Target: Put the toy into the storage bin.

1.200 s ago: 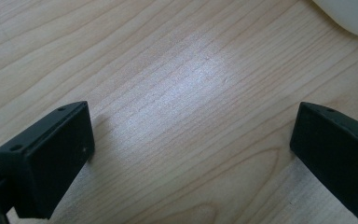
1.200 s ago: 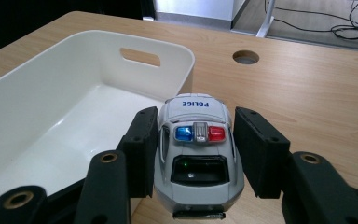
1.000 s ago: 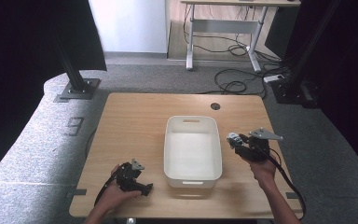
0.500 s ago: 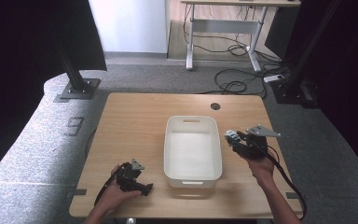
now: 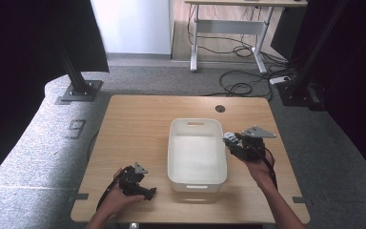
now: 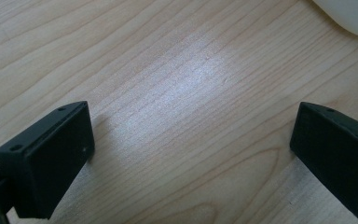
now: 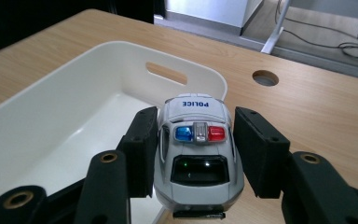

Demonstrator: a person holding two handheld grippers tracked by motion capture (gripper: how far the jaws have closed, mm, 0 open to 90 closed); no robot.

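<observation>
A small silver toy police car (image 7: 196, 156) with a red and blue light bar and the word POLICE on its bonnet sits clamped between the two black jaws of the right gripper (image 7: 196, 149), one jaw pressed against each flank. In the high view the car (image 5: 229, 140) hangs over the right rim of the white rectangular plastic bin (image 5: 196, 179), at about three o'clock from the bin's middle. The right gripper (image 5: 236, 143) points toward nine o'clock, with its grey three-cornered plate on top and the person's right hand (image 5: 257, 164) behind it. The bin's floor looks bare, and a slot handle is cut into its far wall at twelve o'clock. The bin stands on a light wooden table (image 5: 138, 124), which has a round hole near its far edge at about one o'clock from the bin.

The left gripper (image 5: 145, 191) lies low over the table at about eight o'clock from the bin, held by the left hand (image 5: 114, 200). In its own view its jaws stand wide apart with nothing but bare wood grain between them (image 6: 191, 130), and a curved corner of the white bin shows at the upper right.
</observation>
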